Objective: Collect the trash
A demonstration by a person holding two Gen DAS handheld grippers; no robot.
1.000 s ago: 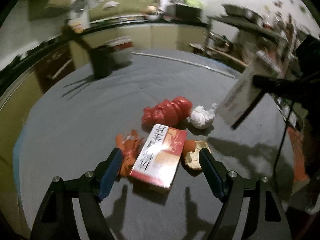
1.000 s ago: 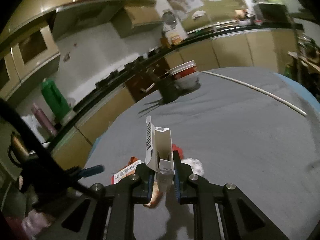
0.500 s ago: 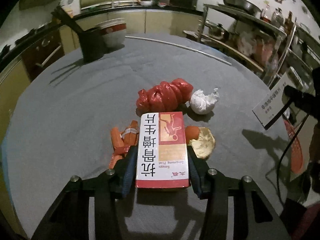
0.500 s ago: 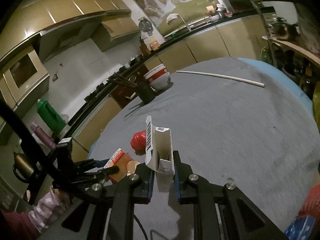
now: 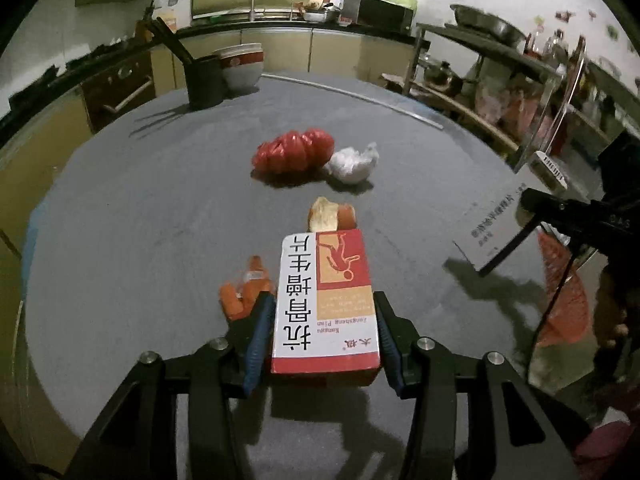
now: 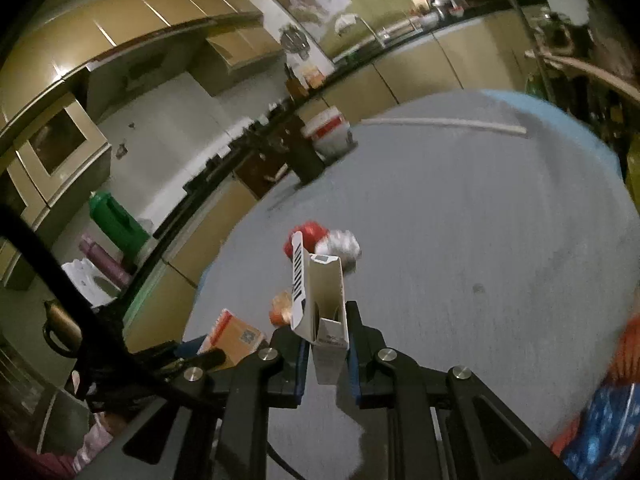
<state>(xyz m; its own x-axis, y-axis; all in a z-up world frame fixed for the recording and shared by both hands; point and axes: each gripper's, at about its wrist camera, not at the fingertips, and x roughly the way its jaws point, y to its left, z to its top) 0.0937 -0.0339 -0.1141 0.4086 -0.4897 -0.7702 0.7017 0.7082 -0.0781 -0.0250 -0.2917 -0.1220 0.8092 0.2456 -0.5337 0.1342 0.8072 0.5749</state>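
Observation:
My left gripper [image 5: 322,320] is shut on a red and white medicine box [image 5: 324,292] and holds it above the grey table [image 5: 140,220]. An orange wrapper [image 5: 244,292] lies under its left finger. A food scrap [image 5: 330,218], a red plastic bag [image 5: 294,152] and a white crumpled wad [image 5: 352,164] lie further out. My right gripper [image 6: 326,344] is shut on an open white carton [image 6: 322,300], upright, and it also shows at the right in the left wrist view [image 5: 504,224]. The medicine box shows at lower left in the right wrist view [image 6: 236,336].
A dark utensil holder [image 5: 204,84] and a white and red bowl [image 5: 242,66] stand at the table's far edge. A thin white rod [image 5: 352,94] lies across the far side. Metal shelves [image 5: 520,92] stand right. A red bag [image 5: 564,288] hangs at the table's right edge.
My left gripper closed on the medicine box and lifted it off the table, away from the wrapper and scrap. The right gripper kept its carton and swung over the table's right side.

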